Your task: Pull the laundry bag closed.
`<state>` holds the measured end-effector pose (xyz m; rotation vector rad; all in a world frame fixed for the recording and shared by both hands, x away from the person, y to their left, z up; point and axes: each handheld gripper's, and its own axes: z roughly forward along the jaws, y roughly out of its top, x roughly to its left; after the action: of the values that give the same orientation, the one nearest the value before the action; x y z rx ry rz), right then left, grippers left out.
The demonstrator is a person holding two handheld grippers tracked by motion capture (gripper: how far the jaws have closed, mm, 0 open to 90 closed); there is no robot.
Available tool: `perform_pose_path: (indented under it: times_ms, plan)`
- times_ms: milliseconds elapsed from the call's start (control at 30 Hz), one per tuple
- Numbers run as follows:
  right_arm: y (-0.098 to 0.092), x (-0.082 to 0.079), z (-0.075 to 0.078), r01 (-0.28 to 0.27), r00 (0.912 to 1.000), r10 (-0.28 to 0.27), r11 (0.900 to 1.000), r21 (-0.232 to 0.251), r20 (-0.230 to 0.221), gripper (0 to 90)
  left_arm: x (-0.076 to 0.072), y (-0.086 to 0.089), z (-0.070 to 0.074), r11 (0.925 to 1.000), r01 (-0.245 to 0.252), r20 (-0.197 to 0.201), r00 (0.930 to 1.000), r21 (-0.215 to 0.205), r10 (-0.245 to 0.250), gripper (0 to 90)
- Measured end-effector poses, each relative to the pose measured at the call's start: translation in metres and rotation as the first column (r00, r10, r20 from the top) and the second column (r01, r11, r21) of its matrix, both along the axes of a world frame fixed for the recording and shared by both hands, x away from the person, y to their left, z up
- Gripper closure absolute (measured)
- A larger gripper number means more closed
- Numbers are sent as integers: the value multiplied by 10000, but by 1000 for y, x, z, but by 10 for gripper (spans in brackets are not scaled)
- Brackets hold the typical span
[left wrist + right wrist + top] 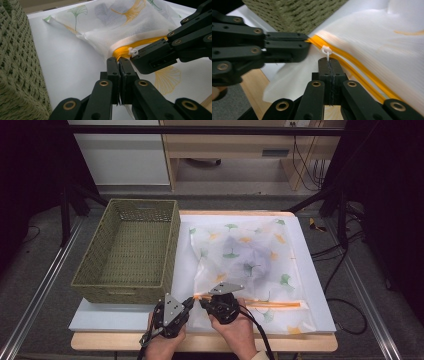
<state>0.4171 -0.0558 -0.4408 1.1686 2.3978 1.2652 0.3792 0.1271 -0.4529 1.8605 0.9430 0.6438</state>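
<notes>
The mesh bag (pixel 240 260) lies flat, its orange zipper (pixel 270 304) running left-right; left gripper (pixel 192 301) pinches the zipper end, right gripper (pixel 329 62) pinches the white pull (pixel 326 51)

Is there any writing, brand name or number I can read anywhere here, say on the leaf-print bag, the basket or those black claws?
No readable text anywhere.
Mesh bag: printed ginkgo leaves in green and orange, no words.
Woven basket: no label or tag.
Left claw and right claw: plain black with brass rivets, no markings.
Cabinet behind the table: a small dark plate, too small and blurred to read.
</notes>
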Motion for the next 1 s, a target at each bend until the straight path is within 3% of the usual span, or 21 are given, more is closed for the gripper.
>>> perform_pose_path:
  times_ms: [200,333,500,600,800,1000]
  plan:
    - [-10,2,-1,284,9985,-292,9994,-196,-459,900,1,2,-1,9998,37,-150,9999,-200,-40,876]
    - [-19,2,-2,153,9989,-170,9991,-391,-432,900,-2,2,-2,9991,65,-228,9997,-415,-75,876]
    - [-33,-2,-2,-42,9997,26,9978,-669,-232,900,-8,1,-3,9994,48,-213,9998,-357,-56,876]
    - [-41,-4,-5,-11,9997,-5,9982,-608,-254,900,-7,0,-7,9992,45,-322,9995,-393,-58,876]
    - [-38,0,-6,-73,9997,64,9992,-393,-220,900,-3,7,-9,9975,69,-512,9986,-702,-105,876]
    - [-40,-3,-6,55,9994,-74,9982,-590,-327,900,-4,5,-10,9996,-219,-335,9992,-192,213,877]
